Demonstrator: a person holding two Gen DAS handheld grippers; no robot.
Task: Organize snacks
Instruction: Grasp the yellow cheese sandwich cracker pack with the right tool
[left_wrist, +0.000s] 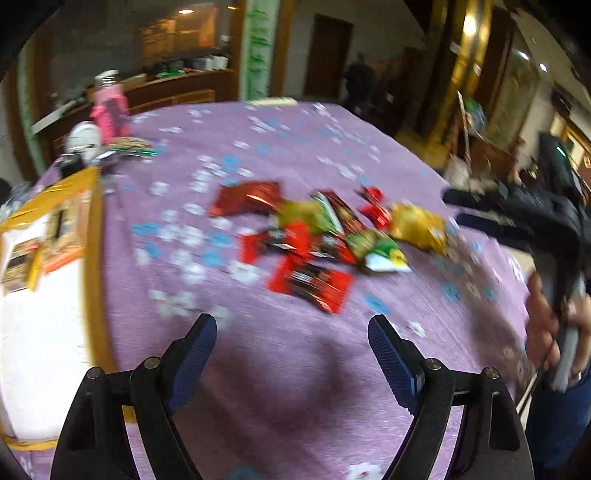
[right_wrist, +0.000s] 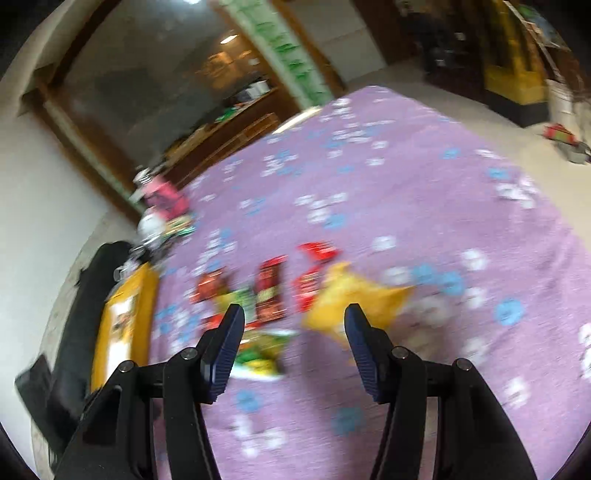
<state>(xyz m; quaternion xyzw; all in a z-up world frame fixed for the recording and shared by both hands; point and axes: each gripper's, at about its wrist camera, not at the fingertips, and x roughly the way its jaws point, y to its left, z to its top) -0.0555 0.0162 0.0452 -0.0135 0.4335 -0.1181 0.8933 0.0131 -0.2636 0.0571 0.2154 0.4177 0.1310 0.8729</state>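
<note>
A heap of snack packets (left_wrist: 317, 236) lies on the purple flowered tablecloth (left_wrist: 280, 147): several red ones, a green one and a yellow bag (left_wrist: 417, 229). My left gripper (left_wrist: 291, 332) hovers open in front of the heap with nothing between its blue pads. In the right wrist view the same snack packets (right_wrist: 273, 295) and the yellow bag (right_wrist: 351, 295) lie just beyond my right gripper (right_wrist: 293, 321), which is open and empty. My right gripper (left_wrist: 480, 206) also shows in the left wrist view, at the right edge, held by a hand (left_wrist: 546, 321). Both views are blurred.
A white cardboard box with yellow tape (left_wrist: 48, 280) stands at the table's left side; the same box (right_wrist: 122, 321) shows at the left in the right wrist view. A pink bottle (left_wrist: 109, 110) and small items sit at the far left corner. The tablecloth (right_wrist: 424, 192) stretches away to the right.
</note>
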